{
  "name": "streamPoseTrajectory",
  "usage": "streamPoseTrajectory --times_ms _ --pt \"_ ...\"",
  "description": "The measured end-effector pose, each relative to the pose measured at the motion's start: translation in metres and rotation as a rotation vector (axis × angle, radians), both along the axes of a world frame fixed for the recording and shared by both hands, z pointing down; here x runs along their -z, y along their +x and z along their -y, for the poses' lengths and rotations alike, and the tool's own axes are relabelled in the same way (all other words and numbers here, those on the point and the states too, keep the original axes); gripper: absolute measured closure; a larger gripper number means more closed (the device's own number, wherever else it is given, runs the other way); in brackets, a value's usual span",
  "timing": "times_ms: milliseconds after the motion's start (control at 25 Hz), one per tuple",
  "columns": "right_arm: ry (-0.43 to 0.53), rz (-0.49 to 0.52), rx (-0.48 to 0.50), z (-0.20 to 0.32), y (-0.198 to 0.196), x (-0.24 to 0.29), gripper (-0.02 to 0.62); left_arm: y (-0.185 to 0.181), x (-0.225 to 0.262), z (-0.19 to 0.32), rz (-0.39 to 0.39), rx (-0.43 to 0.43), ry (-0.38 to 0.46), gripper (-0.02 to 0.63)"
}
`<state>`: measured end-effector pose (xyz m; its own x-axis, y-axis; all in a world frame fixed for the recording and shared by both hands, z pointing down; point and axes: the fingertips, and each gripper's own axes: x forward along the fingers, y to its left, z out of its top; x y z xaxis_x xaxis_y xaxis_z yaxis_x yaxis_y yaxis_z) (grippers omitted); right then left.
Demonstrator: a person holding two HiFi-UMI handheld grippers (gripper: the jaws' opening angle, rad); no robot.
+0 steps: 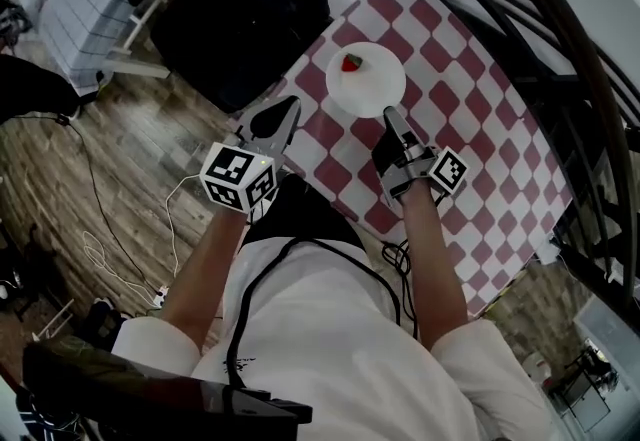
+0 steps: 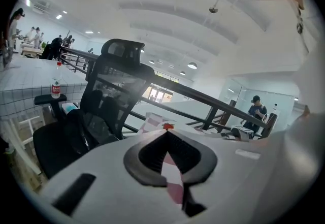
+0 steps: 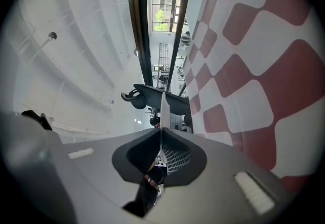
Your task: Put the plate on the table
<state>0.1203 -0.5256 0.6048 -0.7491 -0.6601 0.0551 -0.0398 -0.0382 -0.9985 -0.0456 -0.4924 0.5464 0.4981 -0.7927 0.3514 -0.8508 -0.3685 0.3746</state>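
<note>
A: So, where are we on the plate?

B: Placing step, I'd say. The plate (image 1: pixel 368 84) is over the far-middle of the red-and-white checked table (image 1: pixel 480 129), with a small red thing (image 1: pixel 350 62) on its far-left part. I can't tell from the head view whether it rests on the table or hangs just above it.

A: Who's got it?

B: The right gripper (image 1: pixel 392 119), by the plate's near rim. In the right gripper view its fingers (image 3: pixel 195 159) are nearly together. They pinch the thin white edge, which runs straight up between them, and the table shows off to the right.

A: And the other one?

B: The left gripper (image 1: pixel 287 117) is empty. Its fingers (image 2: pixel 137 162) meet tip to tip with nothing between them, and only checked table shows through the gap behind. It hangs at the table's near-left edge, just left of the plate and not touching it.

A: Next move?

B: My read: get the plate flat on the table and keep it level so the red thing doesn't roll. Then open the right fingers and back out to the near side without dragging the rim. The left doesn't look needed.

A: Risk?

B: It's a one-sided rim pinch. The plate could tip on release if it isn't fully down.
</note>
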Motion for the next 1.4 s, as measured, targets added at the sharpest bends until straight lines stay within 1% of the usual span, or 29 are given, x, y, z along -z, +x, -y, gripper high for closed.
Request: streamPoseTrajectory --times_ms 360,680,840,1120,1400 --pt "-0.032 -0.023 -0.032 0.019 -0.012 -0.048 0.578 0.0 -0.027 0.016 0.013 -0.042 -0.025 0.601" --pt "-0.084 -0.075 -0.035 0.029 -0.014 -0.086 0.578 -0.008 -0.039 0.027 0.026 -0.065 -0.031 0.601" --pt "-0.111 -0.096 -0.043 0.032 -0.016 -0.096 0.578 -0.011 -0.039 0.029 0.019 -0.064 -0.03 0.601" --pt "-0.205 -0.159 -0.052 0.036 -0.02 -0.117 0.58 -0.017 -0.038 0.031 0.013 -0.049 -0.03 0.601" --pt "-0.278 -0.214 -0.067 0.04 -0.023 -0.128 0.575 -0.019 -0.039 0.033 0.013 -0.04 -0.031 0.601"
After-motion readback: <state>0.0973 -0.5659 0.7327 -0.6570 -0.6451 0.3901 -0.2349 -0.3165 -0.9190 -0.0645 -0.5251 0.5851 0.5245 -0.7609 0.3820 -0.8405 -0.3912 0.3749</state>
